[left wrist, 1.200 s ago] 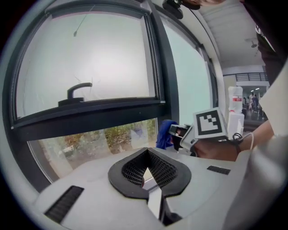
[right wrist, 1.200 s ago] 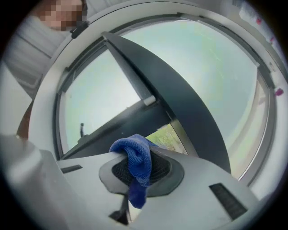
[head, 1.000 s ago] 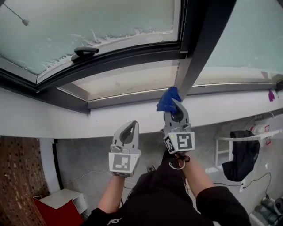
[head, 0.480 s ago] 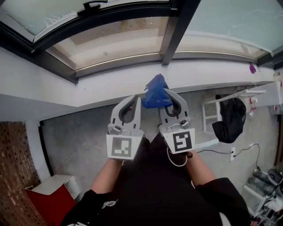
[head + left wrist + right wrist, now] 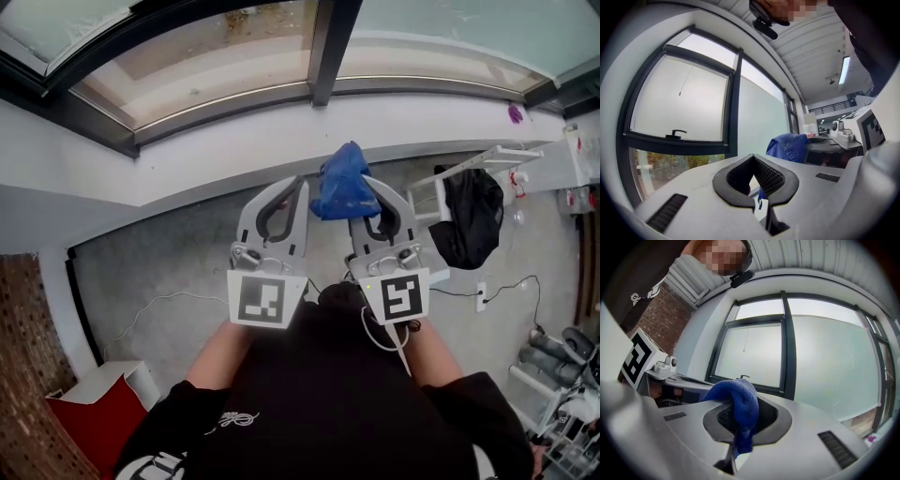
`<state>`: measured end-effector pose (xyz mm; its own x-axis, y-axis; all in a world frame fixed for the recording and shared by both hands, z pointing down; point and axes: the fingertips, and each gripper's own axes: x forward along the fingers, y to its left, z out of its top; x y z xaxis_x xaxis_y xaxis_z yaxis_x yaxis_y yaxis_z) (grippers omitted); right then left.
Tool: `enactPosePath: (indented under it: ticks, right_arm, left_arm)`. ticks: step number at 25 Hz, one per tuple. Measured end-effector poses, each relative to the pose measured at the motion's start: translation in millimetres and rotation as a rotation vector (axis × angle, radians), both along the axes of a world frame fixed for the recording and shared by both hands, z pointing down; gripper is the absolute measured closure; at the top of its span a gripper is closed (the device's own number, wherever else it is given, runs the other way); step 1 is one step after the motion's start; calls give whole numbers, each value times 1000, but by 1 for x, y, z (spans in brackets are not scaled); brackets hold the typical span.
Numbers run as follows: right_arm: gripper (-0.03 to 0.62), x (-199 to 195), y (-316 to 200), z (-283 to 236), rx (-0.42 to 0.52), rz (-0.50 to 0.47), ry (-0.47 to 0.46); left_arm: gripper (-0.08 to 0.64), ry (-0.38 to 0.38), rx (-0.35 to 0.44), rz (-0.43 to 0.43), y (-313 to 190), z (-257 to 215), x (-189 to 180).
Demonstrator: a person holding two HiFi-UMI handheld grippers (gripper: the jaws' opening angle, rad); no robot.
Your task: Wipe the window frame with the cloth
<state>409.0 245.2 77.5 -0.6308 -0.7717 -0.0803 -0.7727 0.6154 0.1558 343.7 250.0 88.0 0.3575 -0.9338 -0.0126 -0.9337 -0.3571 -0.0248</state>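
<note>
Dark metal window frame (image 5: 325,47) spans the far side of the scene, its upright bar dividing the panes. Nearer, the two claws are held side by side, apart from the frame. Left claw (image 5: 284,197): jaws pressed together, nothing between them. Right claw (image 5: 378,202): jaws pinching the blue cloth (image 5: 342,183). The cloth bunches above the jaw tips and leans left, towards the left claw; a short tail hangs below the pinch. Its surface is a fine knit, crumpled.
</note>
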Motion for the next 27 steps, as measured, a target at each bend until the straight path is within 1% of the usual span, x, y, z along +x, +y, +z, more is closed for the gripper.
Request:
enactPosePath:
  ticks: [3, 7, 11, 14, 16, 18, 19, 20, 22, 23, 27]
  right_arm:
    - [571, 34, 9, 3, -12, 7, -2]
    - [571, 77, 22, 3, -1, 4, -14]
    - [571, 115, 32, 8, -28, 9, -41]
    - [571, 141, 39, 10, -41, 23, -63]
    - [571, 158, 42, 11, -43, 33, -68]
    - [571, 168, 42, 12, -42, 46, -70]
    - [571, 172, 42, 13, -42, 56, -72]
    - [571, 178, 42, 13, -41, 68, -72]
    - [571, 201, 43, 15, -38, 90, -74]
    - [571, 215, 43, 16, -35, 98, -74]
    - [571, 262, 43, 19, -20, 124, -69]
  left_arm:
    - [554, 5, -4, -2, 9, 4, 36]
    - [555, 6, -13, -29, 21, 5, 81]
    - [554, -44, -17, -29, 31, 6, 122]
    - [555, -59, -29, -15, 36, 9, 152]
    - [555, -98, -36, 5, 40, 13, 171]
    - [555, -181, -45, 48, 42, 19, 186]
    - [555, -198, -51, 65, 42, 21, 191]
    - [554, -189, -56, 72, 42, 23, 197]
    - [555, -127, -59, 65, 41, 23, 216]
    - [555, -113, -57, 64, 41, 23, 229]
    - [554, -127, -41, 91, 37, 25, 276]
